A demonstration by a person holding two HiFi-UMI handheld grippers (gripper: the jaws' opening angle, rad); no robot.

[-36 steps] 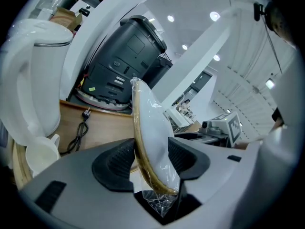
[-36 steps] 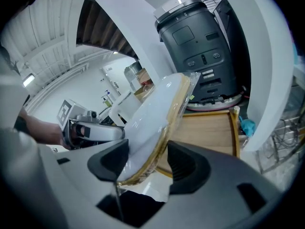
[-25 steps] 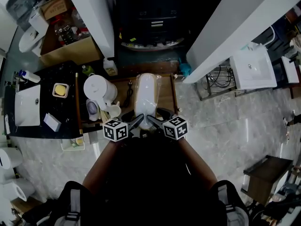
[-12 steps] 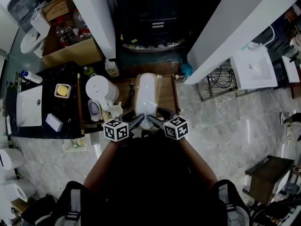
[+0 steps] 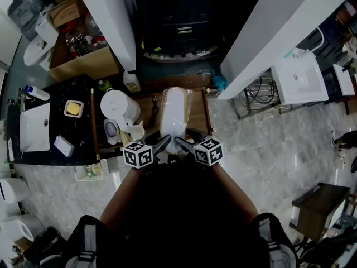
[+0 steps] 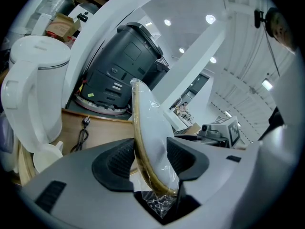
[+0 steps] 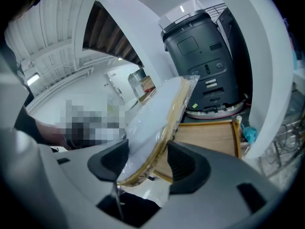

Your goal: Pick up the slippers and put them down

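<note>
Slippers, a white pair sealed in clear wrap, lie lengthwise over the wooden counter, near end taken by both tools. Left tool has just been closing, and its pads now press either face of the pair. Right tool clamps the same end from the other side. Cannot tell whether the far end rests on the wood or hangs clear. Judged stage: grip made, lift hardly begun if at all; carry and set-down left to do. Surroundings: white kettle just left of the pair, cord and plug lying between them, dark grey machine beyond the far end, white pillars on both flanks. Kettle and cord look the likeliest snags on any leftward swing.
</note>
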